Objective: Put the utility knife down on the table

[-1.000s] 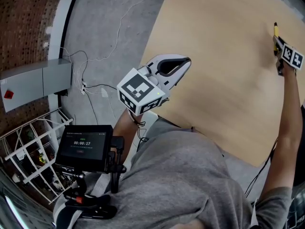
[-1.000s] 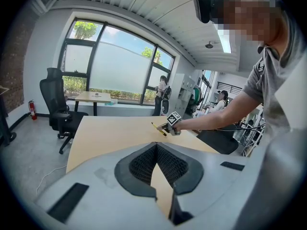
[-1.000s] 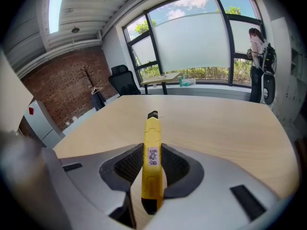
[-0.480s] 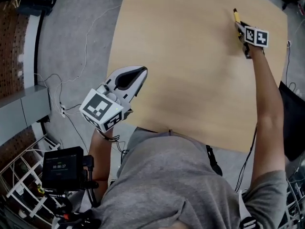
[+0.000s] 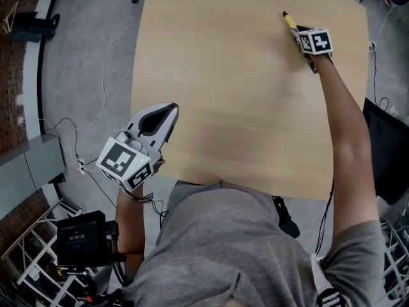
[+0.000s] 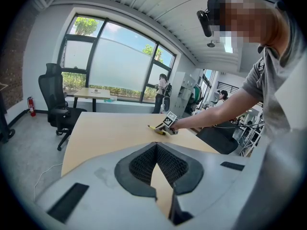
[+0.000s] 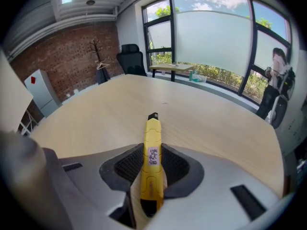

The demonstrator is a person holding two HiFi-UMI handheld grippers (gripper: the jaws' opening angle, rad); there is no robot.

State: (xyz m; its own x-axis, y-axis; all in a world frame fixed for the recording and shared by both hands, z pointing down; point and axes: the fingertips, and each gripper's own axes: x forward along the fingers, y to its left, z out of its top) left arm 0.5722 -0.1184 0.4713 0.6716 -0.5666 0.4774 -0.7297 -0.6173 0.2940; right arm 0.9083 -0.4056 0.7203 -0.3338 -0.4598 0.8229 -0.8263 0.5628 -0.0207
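You have one utility knife [image 7: 152, 133] and it sits in your right gripper [image 7: 153, 169], whose jaws are closed on its yellow body, black tip pointing away from you. It is out at the far right part of the bench [image 5: 236, 107], low over the wood; whether it touches the surface cannot be told. Your left gripper [image 6: 156, 150] has its jaws together with nothing between them, held at the bench's near left edge, well apart from the knife.

There is one bench before you, pale wood with rounded corners, bare apart from the knife. It stands on grey floor [image 5: 96, 50]. The room has a brick wall [image 7: 72, 51], large windows [image 7: 211, 37], one black office chair [image 6: 55, 99] and a second table [image 6: 91, 92] by the glass.

The knife carries one small white label [image 7: 154, 156] with handwriting too small to read.
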